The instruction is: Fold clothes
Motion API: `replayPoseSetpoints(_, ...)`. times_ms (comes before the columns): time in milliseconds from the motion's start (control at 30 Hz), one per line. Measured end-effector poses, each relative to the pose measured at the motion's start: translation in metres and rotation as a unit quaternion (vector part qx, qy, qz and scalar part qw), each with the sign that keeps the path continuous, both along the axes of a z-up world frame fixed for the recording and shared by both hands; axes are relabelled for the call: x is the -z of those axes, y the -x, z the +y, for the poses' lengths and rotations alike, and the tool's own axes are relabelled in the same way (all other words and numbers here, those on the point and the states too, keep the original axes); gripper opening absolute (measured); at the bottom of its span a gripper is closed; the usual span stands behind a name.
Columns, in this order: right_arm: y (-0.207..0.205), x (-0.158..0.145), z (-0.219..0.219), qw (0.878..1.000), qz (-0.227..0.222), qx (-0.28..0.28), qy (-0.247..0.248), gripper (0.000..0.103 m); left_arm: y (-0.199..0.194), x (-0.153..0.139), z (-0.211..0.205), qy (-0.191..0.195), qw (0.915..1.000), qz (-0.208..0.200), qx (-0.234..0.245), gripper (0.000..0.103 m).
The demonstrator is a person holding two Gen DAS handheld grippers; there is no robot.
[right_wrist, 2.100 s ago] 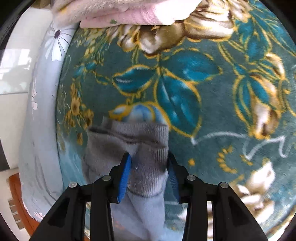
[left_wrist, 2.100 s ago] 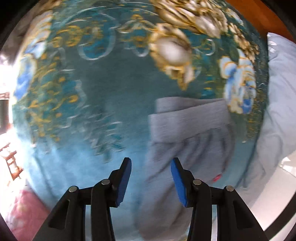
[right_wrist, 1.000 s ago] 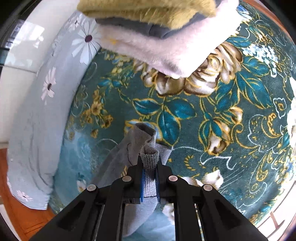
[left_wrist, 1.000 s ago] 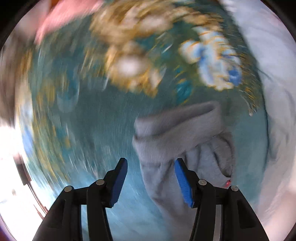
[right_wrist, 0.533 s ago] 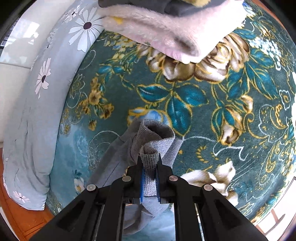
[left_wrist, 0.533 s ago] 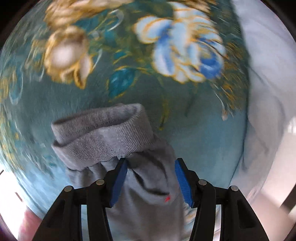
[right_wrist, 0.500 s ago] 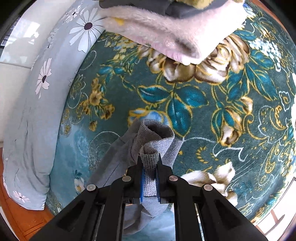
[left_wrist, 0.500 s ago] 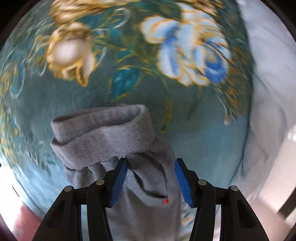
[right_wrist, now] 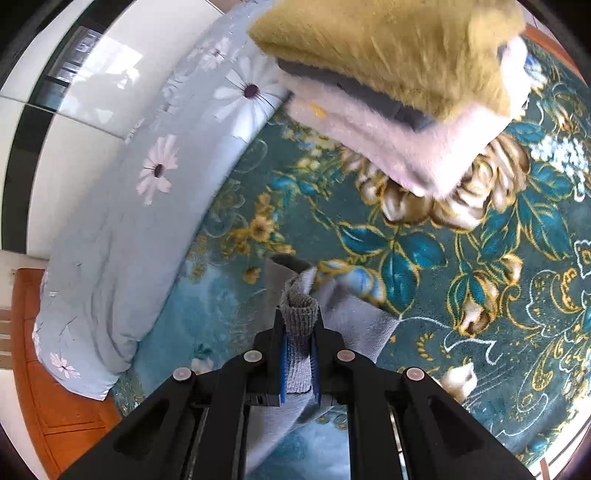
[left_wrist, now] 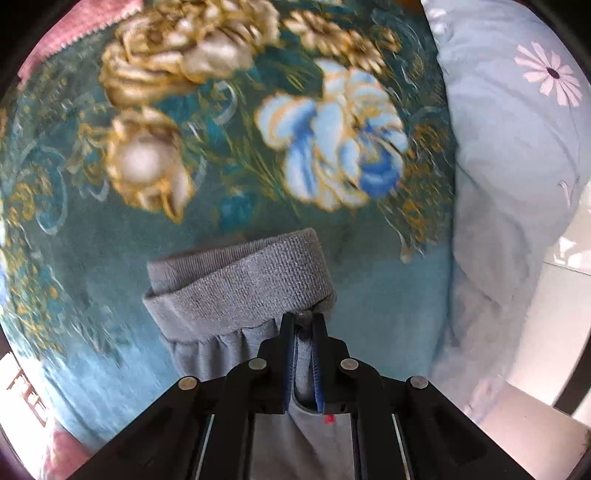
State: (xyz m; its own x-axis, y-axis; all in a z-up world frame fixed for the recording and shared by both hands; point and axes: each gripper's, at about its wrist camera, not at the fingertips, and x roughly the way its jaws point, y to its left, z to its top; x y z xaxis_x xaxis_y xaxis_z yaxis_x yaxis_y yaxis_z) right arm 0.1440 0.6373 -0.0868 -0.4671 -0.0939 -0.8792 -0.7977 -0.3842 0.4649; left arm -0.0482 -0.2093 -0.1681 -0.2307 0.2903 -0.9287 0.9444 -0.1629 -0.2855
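Since the half-second-old frame, the left gripper [left_wrist: 303, 325] is seen to have closed: its jaws, then spread on either side of the grey garment [left_wrist: 240, 280], are now pressed together on a pinch of fabric just below the ribbed band. The right gripper [right_wrist: 298, 325] is unchanged, its jaws pinching a rolled ribbed edge of the same garment [right_wrist: 354, 317].

The garment is held up off the blanket [left_wrist: 92, 266] at two points; the rest hangs or trails toward the near edge. Judged purpose: with a band edge gripped in each tool, the piece can be stretched flat and laid out before a fold is made. Grips are taken at the thick ribbed parts, which are likely to slip less than the thin body fabric.

Left view only: the wide ribbed band with gathers beneath it, a small red mark [left_wrist: 328, 419] on the fabric near the jaws, and a pink cloth [left_wrist: 74, 29] at the far left. Blur is noted in this view.

Right view only: a stack [right_wrist: 399, 81] of folded items, yellow on grey on pale pink, lying at the far side of the blanket, apart from the garment. A daisy-print pillow [right_wrist: 122, 229] is seen at left here and at right in the left view.
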Motion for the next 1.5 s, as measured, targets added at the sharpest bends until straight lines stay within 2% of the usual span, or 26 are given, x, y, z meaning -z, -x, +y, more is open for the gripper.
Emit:
replayPoseSetpoints(133, 0.011, 0.068, 0.0, 0.997, -0.061, 0.012, 0.043, 0.01, -0.018, 0.005, -0.009, -0.01, 0.999, 0.008, -0.043, 0.01)
replayPoseSetpoints(200, 0.009, 0.084, 0.0, 0.995, -0.085, 0.021, 0.042, 0.012, -0.019, 0.009, -0.008, -0.003, 0.9992, 0.004, -0.04, 0.014)
replayPoseSetpoints(267, 0.003, 0.09, 0.001, 0.995, -0.077, 0.044, 0.045, 0.013, -0.015, 0.006, -0.006, 0.002, 0.9995, 0.003, -0.03, 0.014)
replayPoseSetpoints(333, -0.002, 0.091, 0.002, 0.995, -0.071, 0.046, 0.048, 0.015, -0.013, 0.005, -0.004, -0.002, 0.9993, 0.009, -0.035, 0.035)
replayPoseSetpoints(433, -0.012, 0.091, 0.006, 0.996, -0.061, 0.052, 0.049, 0.027, -0.014, -0.002, -0.005, -0.009, 0.9982, 0.03, -0.052, 0.05)
replayPoseSetpoints(533, -0.034, 0.092, 0.012, 0.993, -0.036, 0.089, 0.062, 0.039, -0.025, -0.021, 0.01, -0.018, 0.9988, 0.036, -0.028, 0.055)
replayPoseSetpoints(633, -0.049, 0.102, 0.013, 0.99, -0.015, 0.114, 0.083, 0.044, -0.037, -0.041, 0.028, -0.028, 0.9988, 0.04, 0.0, 0.057)
replayPoseSetpoints(700, -0.051, 0.113, 0.011, 0.988, -0.007, 0.115, 0.106, 0.044, -0.046, -0.053, 0.039, -0.034, 0.9985, 0.039, 0.016, 0.057)
replayPoseSetpoints(867, -0.037, 0.125, 0.006, 0.988, 0.013, 0.104, 0.111, 0.044, -0.065, -0.062, 0.085, -0.057, 0.9969, 0.015, 0.052, 0.057)
replayPoseSetpoints(900, -0.038, 0.124, 0.005, 0.988, 0.013, 0.105, 0.11, 0.04, -0.067, -0.064, 0.094, -0.06, 0.9962, 0.012, 0.062, 0.057)
replayPoseSetpoints(933, -0.038, 0.126, 0.006, 0.986, 0.012, 0.114, 0.118, 0.028, -0.069, -0.065, 0.103, -0.063, 0.9953, 0.008, 0.072, 0.057)
replayPoseSetpoints(1000, -0.04, 0.129, 0.007, 0.982, 0.011, 0.131, 0.134, 0.02, -0.073, -0.069, 0.116, -0.069, 0.994, 0.005, 0.085, 0.057)
replayPoseSetpoints(1133, -0.036, 0.098, 0.007, 0.984, 0.048, 0.116, 0.124, 0.016, -0.074, -0.082, 0.132, -0.077, 0.9917, 0.018, 0.101, 0.057)
replayPoseSetpoints(1233, -0.029, 0.057, 0.0, 0.987, 0.092, 0.088, 0.101, 0.015, -0.076, -0.093, 0.136, -0.081, 0.9903, 0.034, 0.108, 0.057)
replayPoseSetpoints(1367, 0.002, -0.013, -0.041, 0.996, 0.083, -0.018, 0.004, 0.015, -0.092, -0.101, 0.132, -0.092, 0.9898, 0.051, 0.096, 0.057)
replayPoseSetpoints(1433, 0.015, -0.036, -0.072, 0.994, 0.081, -0.071, -0.028, 0.015, -0.104, -0.101, 0.127, -0.097, 0.9901, 0.05, 0.088, 0.057)
replayPoseSetpoints(1500, 0.042, -0.054, -0.118, 0.984, 0.081, -0.145, -0.06, 0.015, -0.116, -0.1, 0.121, -0.101, 0.9904, 0.05, 0.081, 0.057)
